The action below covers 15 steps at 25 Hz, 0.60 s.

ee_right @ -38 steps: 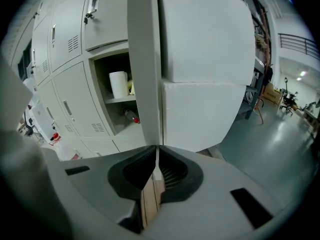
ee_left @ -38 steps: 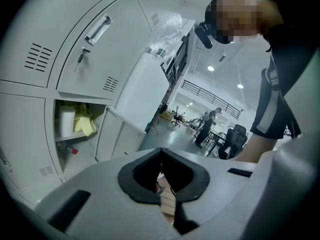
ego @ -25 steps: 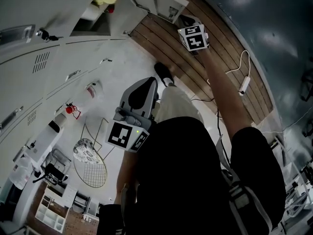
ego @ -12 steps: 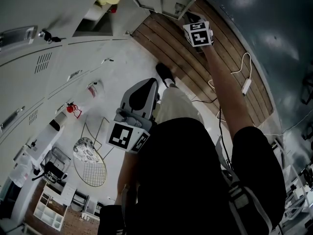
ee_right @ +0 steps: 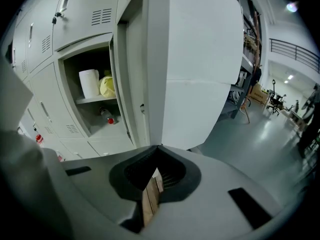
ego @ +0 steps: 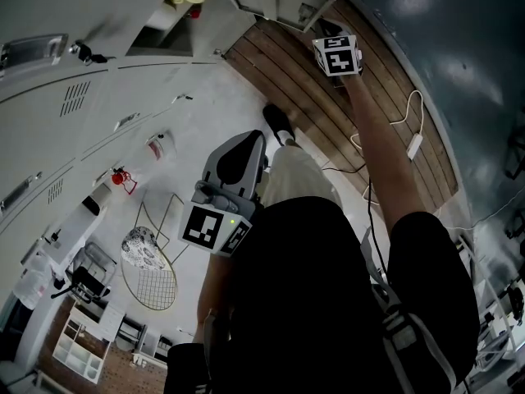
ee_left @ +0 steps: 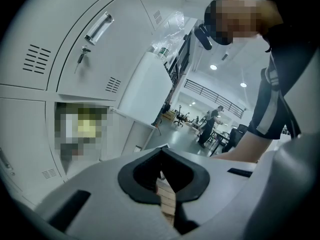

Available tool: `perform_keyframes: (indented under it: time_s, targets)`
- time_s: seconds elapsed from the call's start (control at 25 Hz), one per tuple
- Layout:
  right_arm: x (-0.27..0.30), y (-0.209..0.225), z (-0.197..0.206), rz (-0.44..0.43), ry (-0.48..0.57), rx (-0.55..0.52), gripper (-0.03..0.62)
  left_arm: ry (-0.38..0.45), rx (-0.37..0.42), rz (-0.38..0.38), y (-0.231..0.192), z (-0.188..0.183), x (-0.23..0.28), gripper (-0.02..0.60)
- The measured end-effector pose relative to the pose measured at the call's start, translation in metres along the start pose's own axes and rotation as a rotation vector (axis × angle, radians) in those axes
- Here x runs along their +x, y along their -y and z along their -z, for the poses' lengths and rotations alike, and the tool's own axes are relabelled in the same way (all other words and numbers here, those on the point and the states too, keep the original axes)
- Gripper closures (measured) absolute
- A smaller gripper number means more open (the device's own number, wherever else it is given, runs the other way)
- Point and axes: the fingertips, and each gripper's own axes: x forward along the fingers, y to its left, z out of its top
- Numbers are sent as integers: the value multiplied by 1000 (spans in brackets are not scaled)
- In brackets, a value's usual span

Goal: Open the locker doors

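The right gripper (ee_right: 159, 146), fingers pressed together and empty, sat at the open locker door (ee_right: 200, 59) (probably to push it wider); the left gripper (ee_left: 161, 150), fingers likewise together, hung idle.

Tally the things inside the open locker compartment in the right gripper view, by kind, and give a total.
White paper roll: 1
Yellow-green crumpled bundle: 1
Clear plastic bottle with red cap: 1
Total: 3
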Motion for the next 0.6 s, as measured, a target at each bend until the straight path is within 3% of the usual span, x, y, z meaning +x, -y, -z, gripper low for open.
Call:
perform_keyframes:
  time_s: [0.36, 0.6]
  targets:
    - [-27, -8, -1, 45, 44, 22, 590, 20, 4, -5, 0, 3, -24, 563]
    - [-73, -41, 7, 48, 85, 9, 590, 46, 7, 19, 5, 11, -58, 563]
